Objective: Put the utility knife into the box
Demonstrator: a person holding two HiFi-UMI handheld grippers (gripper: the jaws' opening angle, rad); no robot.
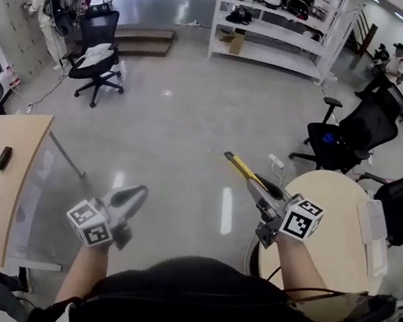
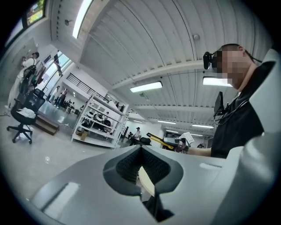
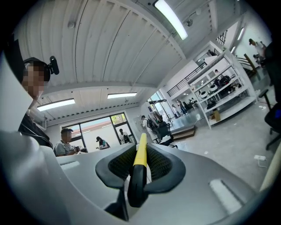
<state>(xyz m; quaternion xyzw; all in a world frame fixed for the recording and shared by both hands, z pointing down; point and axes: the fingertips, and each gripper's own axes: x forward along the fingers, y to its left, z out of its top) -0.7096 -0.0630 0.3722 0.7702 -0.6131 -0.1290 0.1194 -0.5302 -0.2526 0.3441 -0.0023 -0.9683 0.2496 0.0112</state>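
The utility knife (image 1: 243,169), yellow with a black grip, sticks out forward and level from my right gripper (image 1: 259,193), which is shut on its black end over the floor beside the round table. In the right gripper view the knife (image 3: 140,154) lies clamped between the ribbed pads of the right gripper (image 3: 139,163). My left gripper (image 1: 134,197) hangs over the floor at the left, jaws together and empty. In the left gripper view the left gripper (image 2: 140,151) has its pads meeting, and the knife (image 2: 158,139) shows far off. I cannot pick out a box.
A wooden table (image 1: 0,222) at the left carries a small black object (image 1: 4,157). The round table (image 1: 330,262) at the right holds pale flat items (image 1: 372,222). Black office chairs (image 1: 97,62) (image 1: 351,135) and a white shelf rack (image 1: 273,31) stand across the floor.
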